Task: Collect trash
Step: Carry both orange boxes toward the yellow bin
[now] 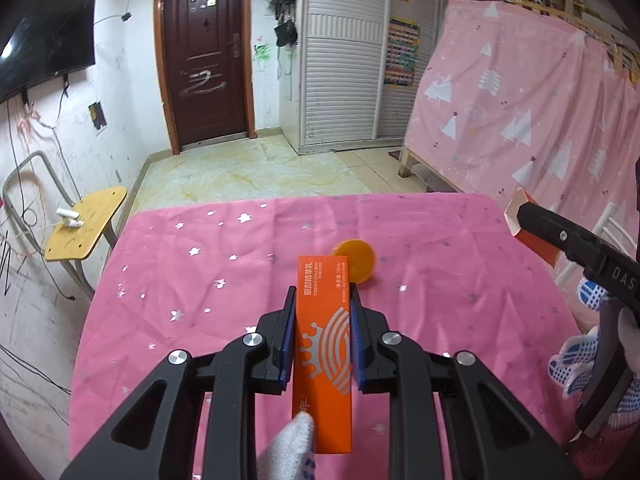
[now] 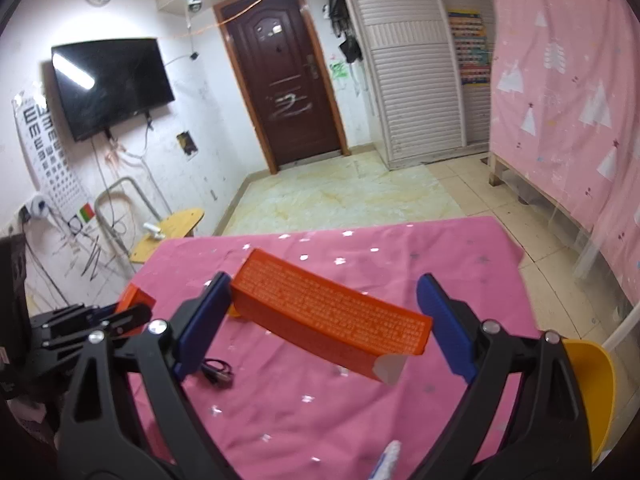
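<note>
My left gripper is shut on a slim orange carton with white print, held lengthwise above the pink starred tablecloth. A round orange lid lies on the cloth just beyond the carton's tip. My right gripper holds a larger orange box crosswise; its left pad touches the box end, while the right pad stands slightly off the open flap end. In the left wrist view the right gripper is at the right edge with that box. The left gripper shows in the right wrist view.
A black cable lies on the cloth. A yellow bin stands at the table's right. A wooden stool stands to the left, a pink-draped bed frame to the right, and a brown door beyond open floor.
</note>
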A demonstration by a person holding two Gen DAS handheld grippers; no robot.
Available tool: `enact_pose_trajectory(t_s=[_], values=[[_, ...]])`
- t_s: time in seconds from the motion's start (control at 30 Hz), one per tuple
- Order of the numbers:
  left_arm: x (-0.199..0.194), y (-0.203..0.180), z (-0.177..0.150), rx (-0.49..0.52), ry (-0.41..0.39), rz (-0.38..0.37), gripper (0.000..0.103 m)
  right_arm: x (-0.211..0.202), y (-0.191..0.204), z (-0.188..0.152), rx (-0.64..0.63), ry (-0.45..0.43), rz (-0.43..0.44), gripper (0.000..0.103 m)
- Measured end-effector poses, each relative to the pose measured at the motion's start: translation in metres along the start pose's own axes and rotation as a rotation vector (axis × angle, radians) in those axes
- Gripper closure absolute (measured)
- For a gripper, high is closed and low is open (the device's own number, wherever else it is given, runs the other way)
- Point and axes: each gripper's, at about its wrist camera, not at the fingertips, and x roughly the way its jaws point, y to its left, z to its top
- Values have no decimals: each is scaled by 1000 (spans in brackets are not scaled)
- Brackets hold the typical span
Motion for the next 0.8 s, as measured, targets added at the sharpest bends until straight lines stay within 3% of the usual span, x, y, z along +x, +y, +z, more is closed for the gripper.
enact_pose_trajectory(t_s=[0.8], values=[[-2, -152, 3, 229, 3, -83, 88, -91, -157, -30, 212, -134, -196, 13]])
